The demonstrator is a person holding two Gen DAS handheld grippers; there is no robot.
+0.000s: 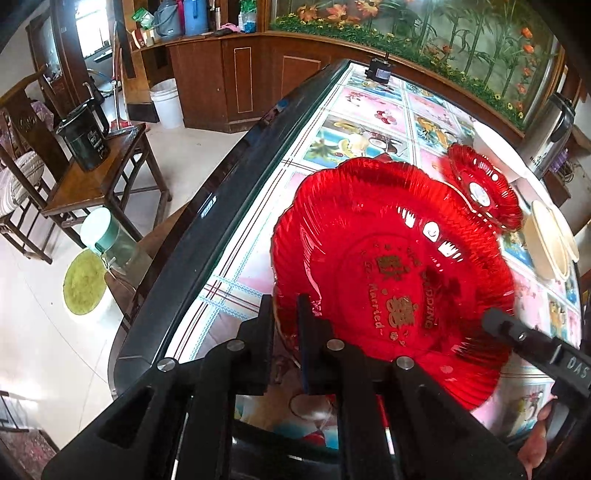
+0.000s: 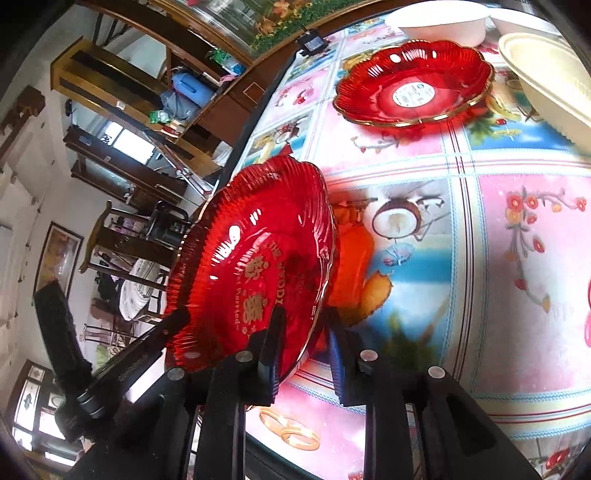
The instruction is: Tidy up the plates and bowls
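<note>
A large red glass plate (image 1: 388, 266) with gold lettering lies at the near left of the table, close to its dark edge (image 1: 207, 240). My left gripper (image 1: 286, 314) straddles the plate's near left rim, one finger outside and one inside, jaws slightly apart and not clamping. My right gripper (image 2: 304, 332) straddles the opposite rim of the same plate (image 2: 258, 258); its right pad stands clear of the glass, so it is open. A smaller red plate (image 2: 413, 85) with a round label sits further back. The right gripper's finger (image 1: 517, 332) shows over the big plate's rim.
A cream plate (image 2: 554, 85) and a white bowl (image 2: 443, 22) stand behind the small red plate. The table has a flowered, picture-tiled cloth (image 2: 517, 258). A steel thermos (image 1: 550, 136) and a small black device (image 1: 378, 72) stand at the far end. Wooden chairs and a side table (image 1: 99, 177) sit left.
</note>
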